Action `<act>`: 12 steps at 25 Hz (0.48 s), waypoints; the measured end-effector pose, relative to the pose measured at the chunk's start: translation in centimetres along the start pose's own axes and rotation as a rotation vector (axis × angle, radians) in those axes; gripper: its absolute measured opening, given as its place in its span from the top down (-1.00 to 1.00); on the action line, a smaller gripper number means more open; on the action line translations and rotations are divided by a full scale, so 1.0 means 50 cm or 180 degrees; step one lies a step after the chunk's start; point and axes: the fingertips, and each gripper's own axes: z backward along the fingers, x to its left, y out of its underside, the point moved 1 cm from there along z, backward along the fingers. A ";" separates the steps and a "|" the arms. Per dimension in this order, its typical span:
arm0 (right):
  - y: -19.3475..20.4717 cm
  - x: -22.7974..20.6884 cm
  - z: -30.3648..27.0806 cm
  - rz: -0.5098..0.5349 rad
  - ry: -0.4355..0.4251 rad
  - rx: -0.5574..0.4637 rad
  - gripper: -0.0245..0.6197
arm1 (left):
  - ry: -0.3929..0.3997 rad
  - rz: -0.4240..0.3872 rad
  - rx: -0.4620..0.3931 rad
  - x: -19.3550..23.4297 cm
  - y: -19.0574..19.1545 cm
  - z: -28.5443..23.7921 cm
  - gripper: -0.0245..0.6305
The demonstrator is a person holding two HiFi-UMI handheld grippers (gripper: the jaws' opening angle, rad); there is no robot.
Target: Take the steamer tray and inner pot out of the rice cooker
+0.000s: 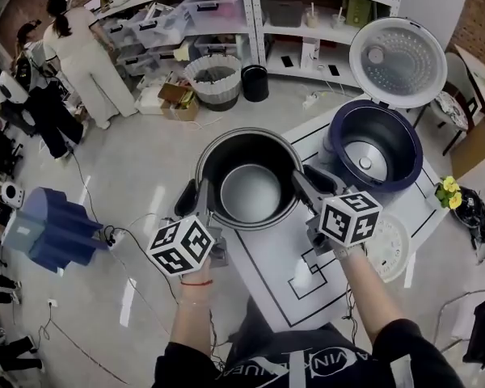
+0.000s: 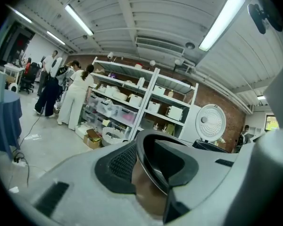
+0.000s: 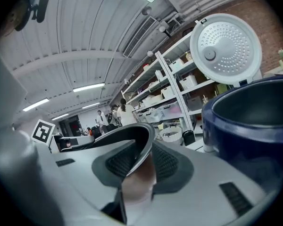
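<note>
Room inventory, as we find it:

- A grey polished floor, streaked with reflected light and crossed by loose cables.
- White shelving along the far side, stocked with clear storage bins and boxes.
- At its foot, a white slatted basket, a black bin and an open cardboard box.
- A person in white standing at the shelves.
- A blue unit on the floor at left.
- A brick wall behind the shelving.
- A ribbed white ceiling with long tube lights.
- A white surface marked with black outlines.
</note>
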 end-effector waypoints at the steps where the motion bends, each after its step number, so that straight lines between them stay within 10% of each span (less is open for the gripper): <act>1: 0.011 -0.002 -0.005 -0.0020 0.0007 0.0016 0.61 | -0.0008 0.0014 0.0015 0.008 0.009 -0.002 0.58; 12: 0.103 -0.046 -0.040 -0.0177 0.0173 0.0145 0.68 | 0.0064 0.0229 0.0323 0.063 0.111 -0.054 0.58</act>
